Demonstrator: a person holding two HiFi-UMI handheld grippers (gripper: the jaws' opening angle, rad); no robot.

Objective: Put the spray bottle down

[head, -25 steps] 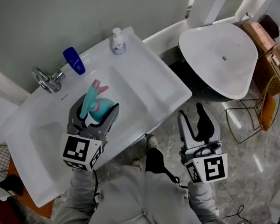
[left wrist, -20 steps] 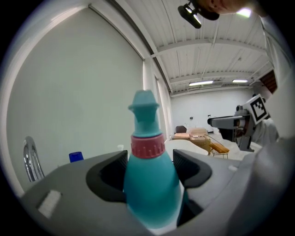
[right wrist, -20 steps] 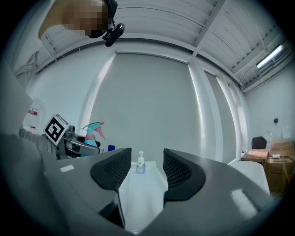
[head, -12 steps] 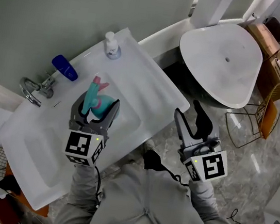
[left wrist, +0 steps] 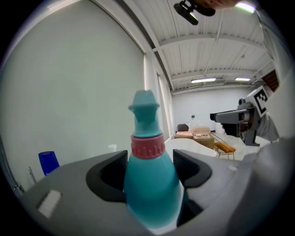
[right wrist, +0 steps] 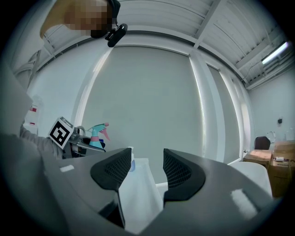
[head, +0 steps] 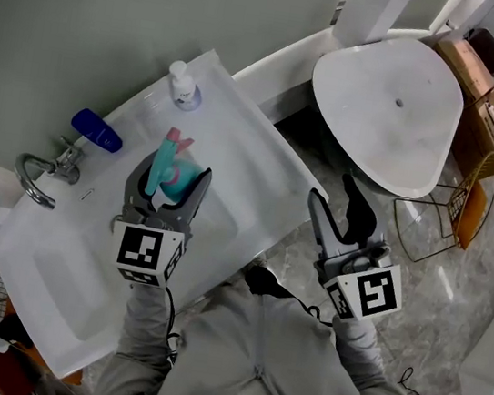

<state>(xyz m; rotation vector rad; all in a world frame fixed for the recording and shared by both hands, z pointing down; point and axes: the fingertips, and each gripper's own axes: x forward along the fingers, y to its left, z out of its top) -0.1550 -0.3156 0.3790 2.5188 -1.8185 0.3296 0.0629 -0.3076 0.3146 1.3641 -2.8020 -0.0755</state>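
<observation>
Spray bottle: teal body, pink collar, teal spray head with a pink tip.
Pose: upright, spray head on top.
Grip: body clamped between the jaws of the left tool; collar and head stand clear of them.
Place: held over the basin of the white sink.

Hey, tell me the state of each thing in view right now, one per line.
spray bottle: upright, gripped, held over the sink.
left gripper: shut on spray bottle.
right gripper: open, empty.
pump bottle: standing at the sink's corner.
blue bottle: standing by the faucet.
</observation>
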